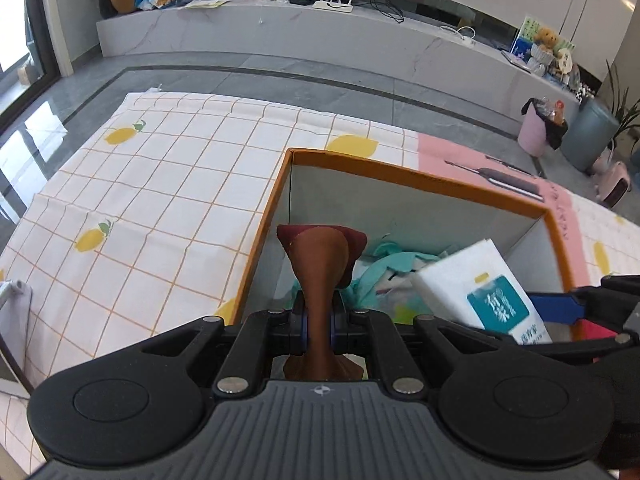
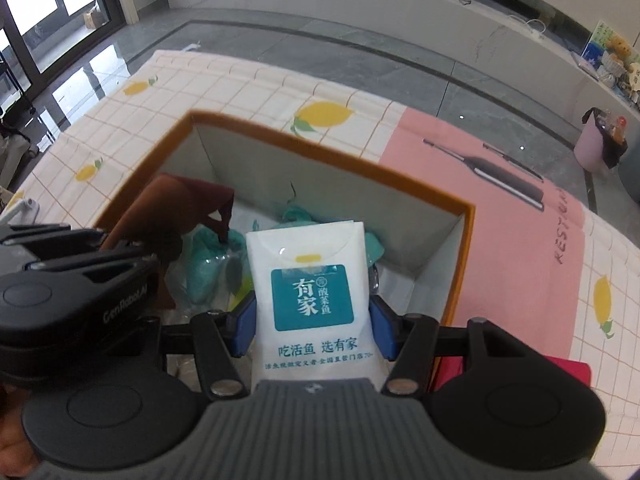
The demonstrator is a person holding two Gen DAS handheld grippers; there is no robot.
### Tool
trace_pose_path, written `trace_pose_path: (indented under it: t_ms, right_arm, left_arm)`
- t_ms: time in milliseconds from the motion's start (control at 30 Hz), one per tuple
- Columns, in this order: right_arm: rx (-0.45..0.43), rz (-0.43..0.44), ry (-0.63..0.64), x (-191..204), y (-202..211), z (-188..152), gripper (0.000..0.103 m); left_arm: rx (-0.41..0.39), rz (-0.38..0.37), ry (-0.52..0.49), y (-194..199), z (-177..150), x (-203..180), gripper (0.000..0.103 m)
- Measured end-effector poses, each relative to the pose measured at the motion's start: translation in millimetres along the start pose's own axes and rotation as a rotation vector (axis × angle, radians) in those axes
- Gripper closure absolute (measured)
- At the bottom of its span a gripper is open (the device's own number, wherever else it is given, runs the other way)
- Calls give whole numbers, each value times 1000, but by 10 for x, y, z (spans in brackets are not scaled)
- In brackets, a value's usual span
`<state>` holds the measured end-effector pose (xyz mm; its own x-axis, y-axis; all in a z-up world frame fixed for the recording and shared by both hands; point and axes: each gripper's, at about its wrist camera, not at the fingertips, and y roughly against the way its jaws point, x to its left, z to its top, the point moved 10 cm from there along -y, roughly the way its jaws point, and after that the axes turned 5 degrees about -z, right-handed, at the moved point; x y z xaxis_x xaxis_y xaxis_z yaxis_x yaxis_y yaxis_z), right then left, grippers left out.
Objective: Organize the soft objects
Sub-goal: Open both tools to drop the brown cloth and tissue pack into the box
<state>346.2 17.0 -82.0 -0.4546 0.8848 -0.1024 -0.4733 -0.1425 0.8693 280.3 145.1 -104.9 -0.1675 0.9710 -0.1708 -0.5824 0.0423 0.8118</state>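
An orange-rimmed box [image 1: 420,178] [image 2: 328,152] with white inner walls stands on the lemon-print cloth. My left gripper [image 1: 319,322] is shut on a brown and maroon cloth [image 1: 320,264], which hangs over the box's left inner corner. That cloth [image 2: 176,208] and the left gripper [image 2: 148,256] show at the left in the right wrist view. My right gripper [image 2: 312,320] is shut on a white tissue pack [image 2: 312,296] with a teal label, held over the box. The pack [image 1: 480,288] shows at the right in the left wrist view. Teal soft items [image 2: 208,264] [image 1: 384,264] lie inside the box.
A chequered cloth with lemons [image 1: 140,200] covers the table left of the box. A pink printed sheet [image 2: 500,200] lies to the right. A red item [image 2: 568,372] sits by the box's near right corner. Grey floor, a long low cabinet [image 1: 320,28] and a pink bin [image 1: 534,128] lie beyond.
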Motion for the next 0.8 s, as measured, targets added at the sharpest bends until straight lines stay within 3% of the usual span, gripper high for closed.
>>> trace_pose_path:
  t_ms: [167,233,300,333,367,467,567,700,800]
  right_arm:
    - [9,14,-15,3,-91,-31,46]
    - [14,27,-13,15,-88,-32,46]
    - [12,20,-3,20,-80,-29,46]
    - [11,19,6,30,-62,-32,46]
    - [9,19,11,39,-53,-35,46]
    - [5,17,9,40,-36,-36,46]
    - [1,22,-1,39,-14,-40,45]
    - [-2,27,-4,57,49,-64,42]
    - [-31,44,3,89,141,-39,34]
  left_arm:
    - [-9,58,-19,-77,10,7,91]
    - [-14,67,-19,-59,19,3,85]
    - [-18,55,-4,-35,29,2,64]
    - [-23,52,5,-23,43,8,44]
    - [-31,45,11,-5,56,7,31]
    - [-65,-31,14,61,90,-76,15]
    - [-157,-2,24,215,137,-87,15]
    - [-165,9,36,371,190,-101,14]
    - [-216,10,-44,532,269,-156,15]
